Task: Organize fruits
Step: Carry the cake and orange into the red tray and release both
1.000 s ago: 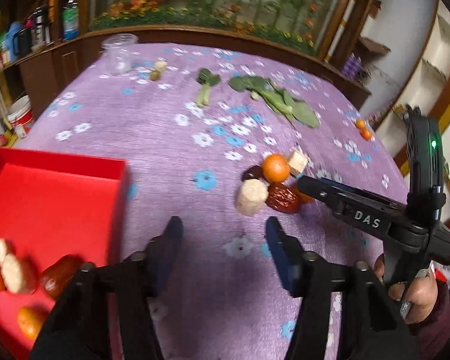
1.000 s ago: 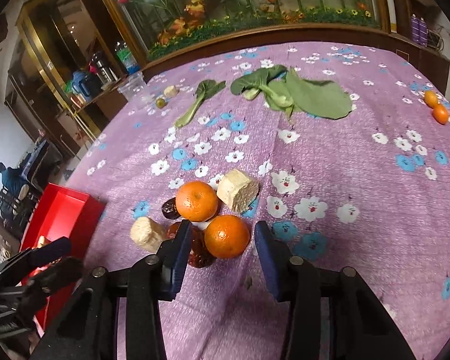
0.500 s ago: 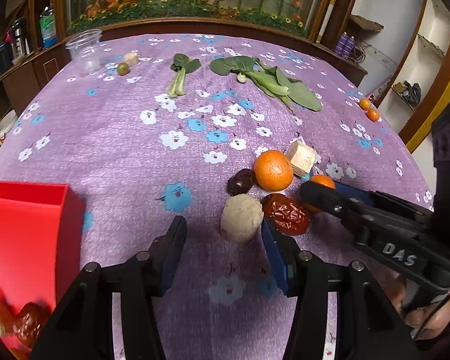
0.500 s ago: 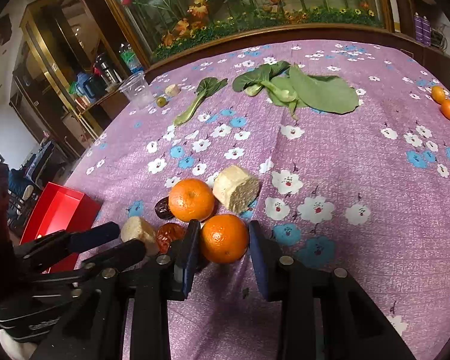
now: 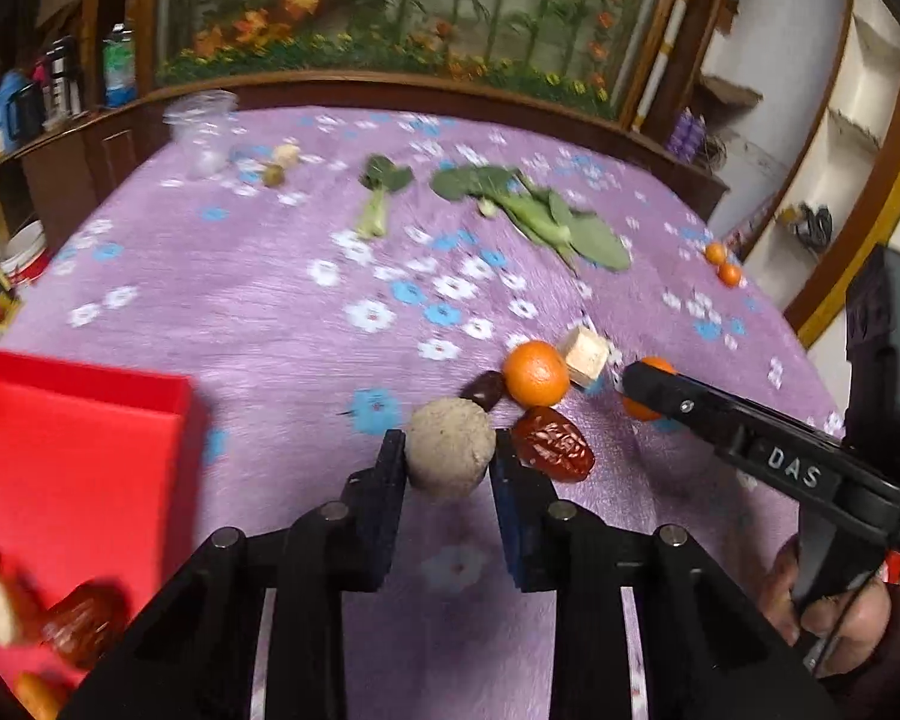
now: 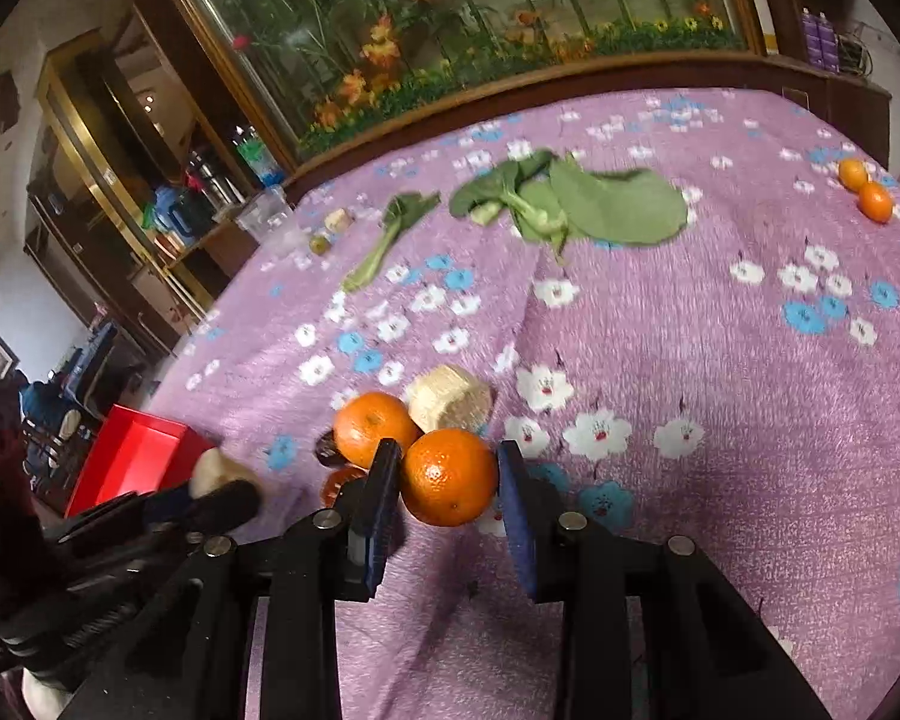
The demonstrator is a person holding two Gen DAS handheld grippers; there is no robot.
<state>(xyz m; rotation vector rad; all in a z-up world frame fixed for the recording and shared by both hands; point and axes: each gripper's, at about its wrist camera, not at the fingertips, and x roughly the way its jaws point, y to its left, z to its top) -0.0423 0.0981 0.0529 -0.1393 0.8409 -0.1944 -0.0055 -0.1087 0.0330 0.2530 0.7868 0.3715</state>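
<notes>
Purple tablecloth (image 5: 270,300); grippers apparently grasping fruit.

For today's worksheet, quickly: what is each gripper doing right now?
Left gripper: jaws closing on the beige round fruit between them.
Right gripper: shut on an orange.

The surface (image 6: 720,372) wears a purple cloth patterned with white and blue flowers. At nine o'clock in the left wrist view sits a bright red tray (image 5: 78,468). The left gripper (image 5: 447,468) is black with dark blue pads and holds a beige, speckled ball (image 5: 448,456); at its three o'clock lies a glossy reddish-brown date (image 5: 553,444). An orange (image 6: 448,476) sits in the right gripper (image 6: 448,483), also black and blue. Green leaves (image 6: 600,204) lie at twelve o'clock.
</notes>
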